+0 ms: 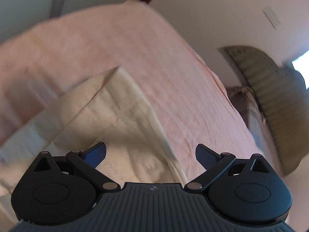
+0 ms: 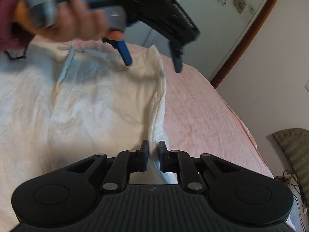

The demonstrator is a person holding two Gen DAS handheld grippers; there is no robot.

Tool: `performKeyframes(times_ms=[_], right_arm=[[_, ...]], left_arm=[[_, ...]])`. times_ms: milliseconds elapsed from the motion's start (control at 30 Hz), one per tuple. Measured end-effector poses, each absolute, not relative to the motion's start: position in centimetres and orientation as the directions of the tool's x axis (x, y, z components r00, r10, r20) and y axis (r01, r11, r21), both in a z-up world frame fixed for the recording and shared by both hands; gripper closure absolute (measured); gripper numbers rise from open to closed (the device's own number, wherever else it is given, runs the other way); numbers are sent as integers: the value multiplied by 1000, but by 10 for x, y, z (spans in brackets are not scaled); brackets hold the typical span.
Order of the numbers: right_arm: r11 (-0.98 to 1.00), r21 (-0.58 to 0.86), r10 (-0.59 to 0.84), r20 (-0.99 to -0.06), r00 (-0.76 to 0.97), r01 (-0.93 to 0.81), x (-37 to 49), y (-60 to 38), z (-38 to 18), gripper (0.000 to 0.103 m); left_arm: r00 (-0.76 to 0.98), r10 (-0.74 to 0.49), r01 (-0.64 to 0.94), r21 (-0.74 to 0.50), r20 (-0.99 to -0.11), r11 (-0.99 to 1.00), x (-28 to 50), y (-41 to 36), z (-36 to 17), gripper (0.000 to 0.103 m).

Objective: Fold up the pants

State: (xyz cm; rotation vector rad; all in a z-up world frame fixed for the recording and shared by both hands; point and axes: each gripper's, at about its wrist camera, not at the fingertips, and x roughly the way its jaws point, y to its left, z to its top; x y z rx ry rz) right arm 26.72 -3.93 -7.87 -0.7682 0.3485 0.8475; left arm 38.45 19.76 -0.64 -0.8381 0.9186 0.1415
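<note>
Right hand-held gripper (image 2: pixel 153 155) pinches crinkled cream pants (image 2: pixel 87 100); left hand-held gripper (image 1: pixel 150 154) gapes.

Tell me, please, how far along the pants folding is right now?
Early to midway. Done: the cream pants lie on the pink sheet with one flap folded over. In hand: right tongs pinch the edge; left tongs hover open. Left: remaining folds.

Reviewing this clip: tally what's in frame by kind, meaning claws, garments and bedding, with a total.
Claws: 2 (left claw, open above the cloth; right claw, shut on the pants' edge)
Garments: 1 (cream pants)
Bedding: 1 (pink bedspread under the pants)
Total: 4
</note>
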Motion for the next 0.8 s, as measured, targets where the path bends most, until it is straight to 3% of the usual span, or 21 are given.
performKeyframes(times_ms=[33, 100, 167, 267, 500, 800], right_arm=[[418, -467, 540, -562, 627, -779, 267, -40, -81, 92], [422, -461, 542, -562, 625, -781, 266, -40, -83, 92], [422, -458, 542, -564, 623, -782, 266, -41, -84, 92], [442, -462, 537, -551, 639, -769, 266, -43, -84, 92], [527, -496, 430, -545, 720, -690, 265, -92, -84, 82], [651, -437, 329, -575, 750, -620, 288, -149, -73, 79]], left_arm=[[623, -243, -466, -602, -744, 649, 386, 204, -13, 6], [633, -243, -493, -625, -735, 605, 382, 211, -17, 20], [644, -224, -493, -621, -731, 609, 372, 214, -13, 62], [671, -243, -433, -635, -701, 639, 352, 208, -4, 95], [755, -192, -295, -587, -627, 754, 275, 196, 32, 99], [743, -186, -281, -552, -643, 785, 234, 196, 34, 99]])
